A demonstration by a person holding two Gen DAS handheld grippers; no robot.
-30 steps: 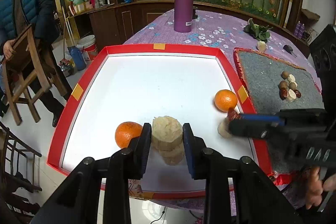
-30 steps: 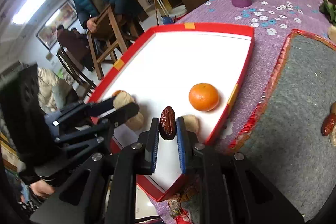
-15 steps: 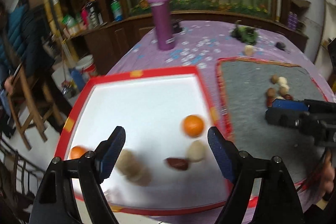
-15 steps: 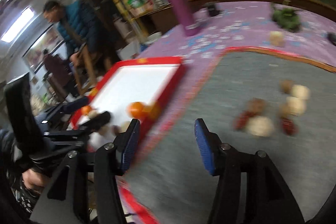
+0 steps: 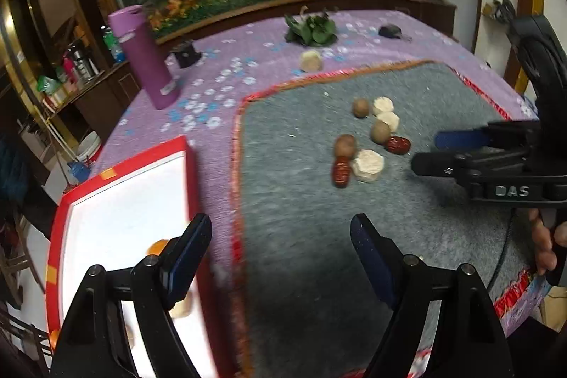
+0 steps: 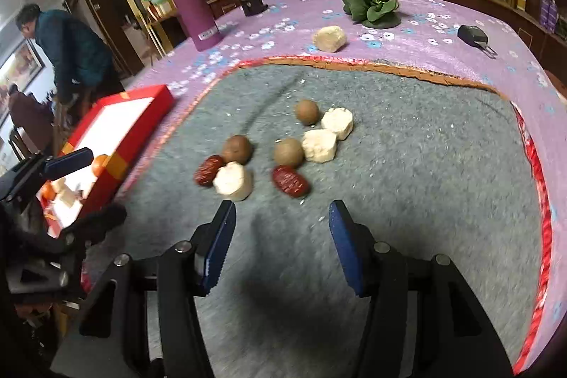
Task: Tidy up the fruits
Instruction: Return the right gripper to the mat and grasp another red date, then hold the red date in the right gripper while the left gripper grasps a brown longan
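On the grey mat (image 6: 407, 165) lies a cluster of fruit pieces: red dates (image 6: 290, 180) (image 6: 209, 169), brown round fruits (image 6: 288, 152) (image 6: 307, 111) and pale chunks (image 6: 234, 181) (image 6: 319, 145). My right gripper (image 6: 281, 232) hangs open just short of the cluster, nothing between its fingers. My left gripper (image 5: 280, 250) is open too, over the mat's left edge beside the red-rimmed white tray (image 5: 124, 197). The tray holds an orange (image 5: 157, 247) and pale chunks (image 5: 180, 307). The same cluster (image 5: 365, 144) shows ahead in the left wrist view.
A purple flask (image 5: 143, 55), a green leafy bunch (image 6: 372, 4), a lone pale chunk (image 6: 329, 38) and small dark objects (image 6: 473, 36) sit on the flowered purple cloth (image 6: 283, 20). A person in a blue jacket (image 6: 71, 52) bends at far left.
Both grippers let go of a pale chunk and a date into the tray, opened, and swung right from the tray to the grey mat.
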